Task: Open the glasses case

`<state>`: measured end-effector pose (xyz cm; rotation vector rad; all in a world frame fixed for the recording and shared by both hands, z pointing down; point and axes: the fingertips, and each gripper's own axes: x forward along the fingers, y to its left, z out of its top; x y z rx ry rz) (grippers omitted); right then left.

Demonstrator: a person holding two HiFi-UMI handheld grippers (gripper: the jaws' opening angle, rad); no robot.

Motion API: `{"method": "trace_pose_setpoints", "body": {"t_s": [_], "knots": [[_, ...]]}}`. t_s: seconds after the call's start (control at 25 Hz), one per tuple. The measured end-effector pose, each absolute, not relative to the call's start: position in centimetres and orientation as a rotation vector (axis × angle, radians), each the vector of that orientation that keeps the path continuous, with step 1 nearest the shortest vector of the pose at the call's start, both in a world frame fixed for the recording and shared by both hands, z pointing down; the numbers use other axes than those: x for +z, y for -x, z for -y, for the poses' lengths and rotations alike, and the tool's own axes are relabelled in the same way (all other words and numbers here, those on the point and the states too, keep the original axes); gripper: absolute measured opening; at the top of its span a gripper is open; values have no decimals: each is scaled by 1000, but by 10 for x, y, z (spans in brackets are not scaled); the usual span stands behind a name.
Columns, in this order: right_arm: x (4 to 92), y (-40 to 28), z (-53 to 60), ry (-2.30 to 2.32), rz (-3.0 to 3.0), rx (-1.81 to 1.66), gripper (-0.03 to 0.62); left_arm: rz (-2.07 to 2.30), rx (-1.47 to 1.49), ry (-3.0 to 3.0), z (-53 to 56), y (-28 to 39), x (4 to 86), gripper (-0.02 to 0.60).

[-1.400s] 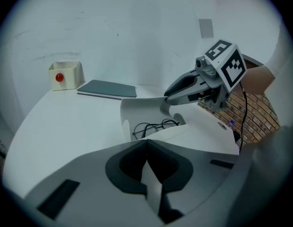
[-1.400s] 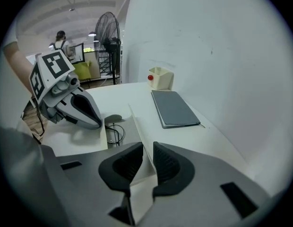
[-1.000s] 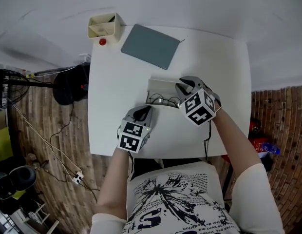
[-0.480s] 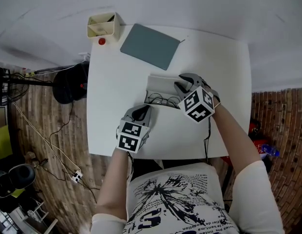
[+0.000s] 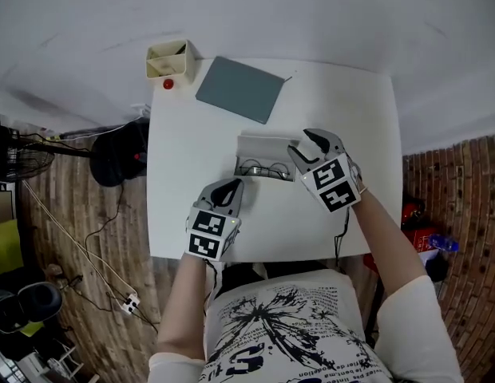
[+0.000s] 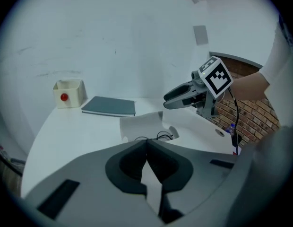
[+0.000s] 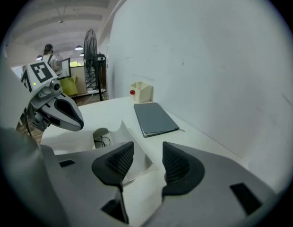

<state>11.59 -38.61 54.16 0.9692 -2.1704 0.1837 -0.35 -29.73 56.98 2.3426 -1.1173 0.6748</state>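
Note:
The white glasses case [image 5: 263, 145] lies open in the middle of the white table [image 5: 184, 150], its lid standing up at the back and dark-rimmed glasses [image 5: 260, 168] inside. In the left gripper view the case [image 6: 141, 125] sits beyond my shut, empty left gripper [image 6: 146, 145]. That gripper [image 5: 230, 187] hovers in front of the case's left end, apart from it. My right gripper [image 5: 305, 144] hangs just off the case's right end. Its jaws are opening with nothing between them [image 7: 147, 156]; the lid [image 7: 133, 138] shows behind them.
A grey notebook [image 5: 239, 88] lies at the back of the table, and a cream holder [image 5: 168, 56] with a red knob stands at the back left corner. Brick floor, cables and a fan [image 5: 24, 154] flank the table.
Both grippers have risen and drawn back from the case. The right gripper's jaws have parted and left the lid. The case stays open.

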Motion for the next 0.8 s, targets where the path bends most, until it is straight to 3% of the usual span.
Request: {"method": "trace_pose_setpoints", "body": {"t_s": [0.44, 0.8], "knots": [[424, -123, 317, -1365, 2352, 199, 32, 1174, 539, -2671, 271, 12, 430, 14], [368, -130, 243, -1581, 2397, 119, 14, 1216, 243, -2896, 222, 24, 327, 14]]}}
